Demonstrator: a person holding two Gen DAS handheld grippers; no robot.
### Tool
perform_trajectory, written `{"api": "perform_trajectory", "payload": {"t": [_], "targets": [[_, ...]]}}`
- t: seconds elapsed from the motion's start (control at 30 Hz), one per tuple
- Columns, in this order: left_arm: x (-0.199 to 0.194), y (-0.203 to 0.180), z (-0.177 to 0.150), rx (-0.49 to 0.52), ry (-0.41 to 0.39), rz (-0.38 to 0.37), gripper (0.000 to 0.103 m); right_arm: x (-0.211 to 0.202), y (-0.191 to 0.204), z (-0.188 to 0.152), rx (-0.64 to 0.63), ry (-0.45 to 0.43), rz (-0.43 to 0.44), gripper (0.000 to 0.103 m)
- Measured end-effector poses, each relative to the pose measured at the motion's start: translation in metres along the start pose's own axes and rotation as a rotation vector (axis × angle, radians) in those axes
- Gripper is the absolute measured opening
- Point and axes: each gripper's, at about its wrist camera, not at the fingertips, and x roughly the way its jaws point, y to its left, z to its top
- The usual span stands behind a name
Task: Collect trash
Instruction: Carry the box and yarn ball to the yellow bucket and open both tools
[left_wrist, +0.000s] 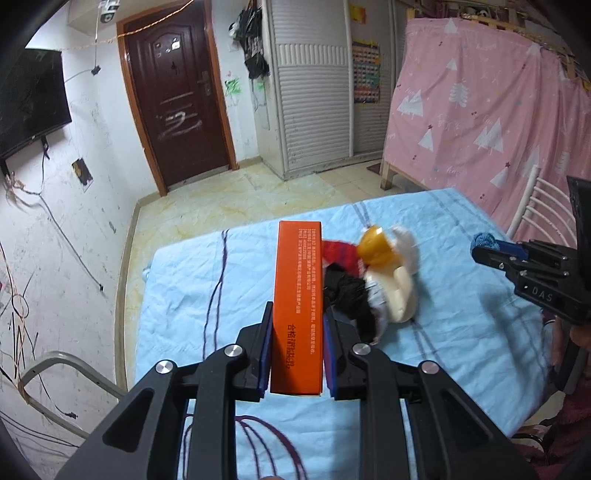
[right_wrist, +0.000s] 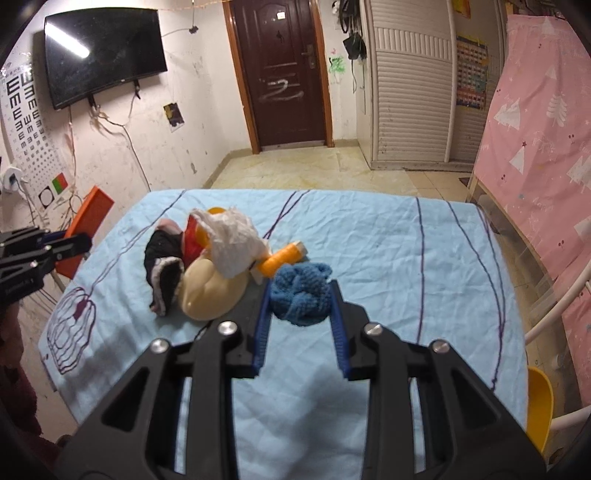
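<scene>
While left hand-held gripper (left_wrist: 297, 332) clamps orange box (left_wrist: 297, 295), right hand-held gripper (right_wrist: 300, 299) pinches blue knit (right_wrist: 300, 295)

Lived-in room of a home, most likely a bedroom. Contents: dark wooden door (right_wrist: 282, 70), wall-mounted television (right_wrist: 105, 55), white louvred wardrobe (right_wrist: 413, 92), bed frame draped in pink tree-print fabric (left_wrist: 480, 110), tiled floor (right_wrist: 295, 170). Scuffed, scribbled walls carry an eye chart (right_wrist: 27, 122) and trailing cables.

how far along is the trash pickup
Nothing looks binned yet; no bin is in view. In hand: the left gripper is shut on the orange box, the right gripper on a blue knit wad. Left on the table: tissue, black cloth, cream lump, orange spool.
</scene>
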Motion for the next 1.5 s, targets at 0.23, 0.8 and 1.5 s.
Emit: {"api": "perform_trajectory", "payload": {"t": [0.23, 0.8, 1.5], "targets": [[-0.013, -0.036, 0.009, 0.046, -0.021, -0.018, 0.014, -0.022, -0.023, -0.009, 0.042, -0.038, -0.013, 0.028], [-0.017, -0.15, 0.037, 0.157, -0.027, -0.111, 0.014, -0.079, -0.113, -0.048, 0.198, -0.121, -0.09, 0.028], [0.002, -0.336, 0.051, 0.349, 0.003, -0.327, 0.014, -0.133, -0.227, -0.118, 0.393, -0.151, -0.232, 0.029]]}}
